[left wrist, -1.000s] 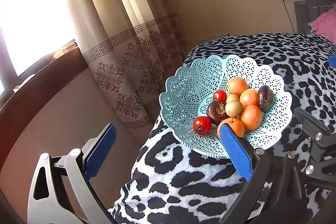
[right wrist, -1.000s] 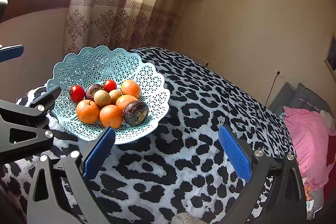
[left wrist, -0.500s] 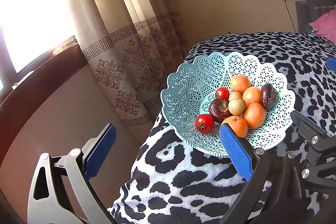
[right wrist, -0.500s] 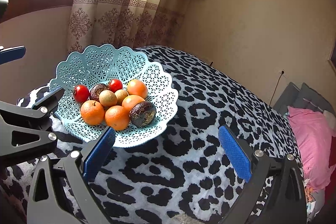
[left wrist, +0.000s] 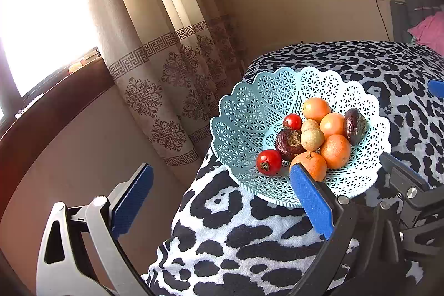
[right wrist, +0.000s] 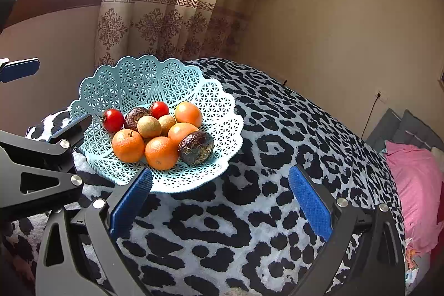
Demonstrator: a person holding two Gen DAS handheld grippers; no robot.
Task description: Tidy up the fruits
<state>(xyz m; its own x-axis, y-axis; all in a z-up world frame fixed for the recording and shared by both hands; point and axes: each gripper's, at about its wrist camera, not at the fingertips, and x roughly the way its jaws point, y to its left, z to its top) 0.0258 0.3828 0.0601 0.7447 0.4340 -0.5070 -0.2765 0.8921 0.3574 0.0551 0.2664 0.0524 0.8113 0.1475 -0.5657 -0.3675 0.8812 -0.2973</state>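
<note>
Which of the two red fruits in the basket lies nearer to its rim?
The larger red fruit, beside the stemmed orange; the smaller red fruit sits deeper among the pile.

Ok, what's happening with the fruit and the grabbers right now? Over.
Left gripper open, empty. Right gripper open, empty. All fruit sits in the blue basket on the leopard-print blanket. Nothing in the way.

Pale blue lattice basket point(right wrist: 177, 85), orange tangerines point(right wrist: 128, 145), black-and-white leopard-print blanket point(right wrist: 291, 146)
</note>
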